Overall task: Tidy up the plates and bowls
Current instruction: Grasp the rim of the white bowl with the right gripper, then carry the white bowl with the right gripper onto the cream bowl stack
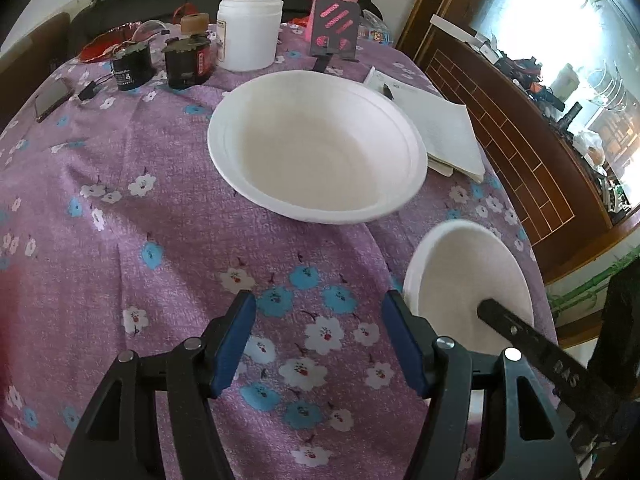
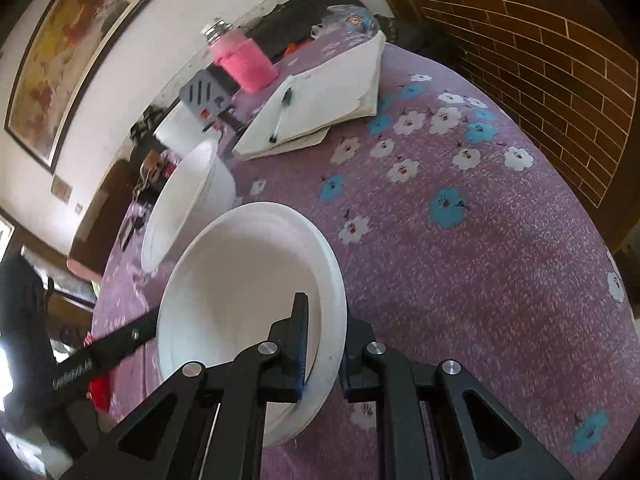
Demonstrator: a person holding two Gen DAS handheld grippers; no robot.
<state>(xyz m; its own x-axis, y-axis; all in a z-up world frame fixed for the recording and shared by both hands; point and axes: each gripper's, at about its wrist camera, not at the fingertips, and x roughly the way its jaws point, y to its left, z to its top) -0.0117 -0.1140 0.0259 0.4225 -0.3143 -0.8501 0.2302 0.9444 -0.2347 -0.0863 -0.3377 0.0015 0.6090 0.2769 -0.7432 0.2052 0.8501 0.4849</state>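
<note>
The right tool (image 2: 322,344) pinches the rim of a white bowl (image 2: 244,300), one finger inside and one outside, holding it tilted above the floral tabletop (image 2: 460,264). The left tool (image 1: 318,344) is spread and holds nothing above the cloth. A second white bowl (image 1: 316,146) rests on the tabletop beside a notebook (image 1: 436,128).

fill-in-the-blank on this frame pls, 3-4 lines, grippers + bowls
1. The right gripper is shut on the rim of a white ____.
2. The left gripper is open and holds ____.
3. The second white bowl rests on the floral ____.
4. On the open notebook lies a ____.

Missing words: bowl; nothing; tablecloth; pen
</note>
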